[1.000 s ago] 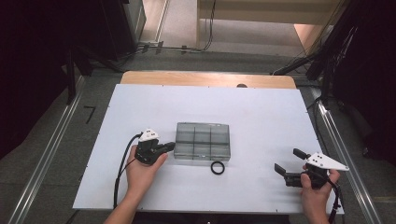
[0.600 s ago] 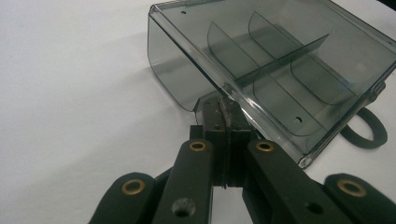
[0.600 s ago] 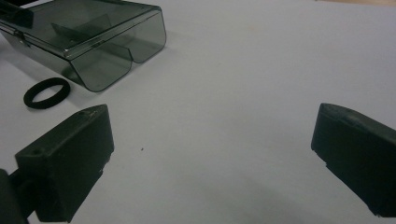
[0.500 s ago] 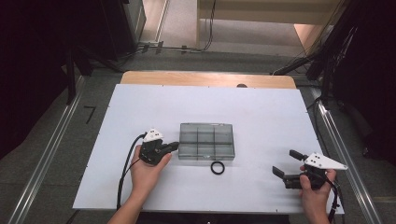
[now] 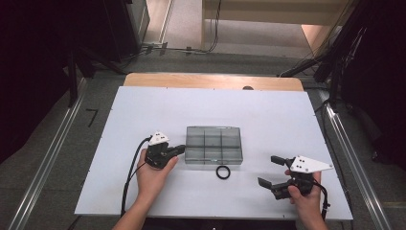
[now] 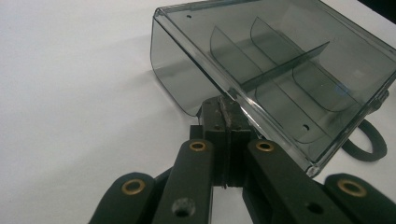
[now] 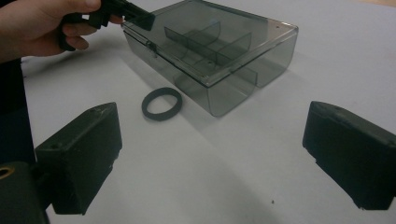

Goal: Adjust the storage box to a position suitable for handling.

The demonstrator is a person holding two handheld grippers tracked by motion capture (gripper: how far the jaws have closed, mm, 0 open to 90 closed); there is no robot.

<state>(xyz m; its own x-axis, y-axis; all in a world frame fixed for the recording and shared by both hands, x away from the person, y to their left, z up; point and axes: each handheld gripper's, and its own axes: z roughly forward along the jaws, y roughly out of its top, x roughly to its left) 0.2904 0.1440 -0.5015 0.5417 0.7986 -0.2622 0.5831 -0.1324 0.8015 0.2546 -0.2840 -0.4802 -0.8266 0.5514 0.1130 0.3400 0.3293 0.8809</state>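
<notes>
Dark racks and trailing cables ring a white worktop [image 5: 143, 115] where a person works with a hand-held gripper in each hand. At the near left, the left gripper [image 5: 181, 149] has its black jaws pressed together with nothing between them, their tips resting against the left end of a smoky, translucent plastic compartment box [image 5: 214, 144]; the left gripper view shows those tips [image 6: 223, 122] meeting the box wall just under the lid's edge. The box sits near the middle of the worktop with its clear lid down and inner dividers visible through it, the compartments apparently empty. Just beside the box's near edge, lying flat and apart from it, is a small black rubber ring [image 5: 223, 172]. Farther right, near the worktop's front corner, the right gripper [image 5: 271, 171] hangs with its jaws spread wide and nothing held, aimed toward the ring and box, which the right gripper view frames between its two black pads [image 7: 84, 151].

Judging by the layout, the work looks barely begun: the left gripper seems placed to steady or open the box, while the ring remains on the worktop, yet to be picked up and stowed in a compartment.
</notes>
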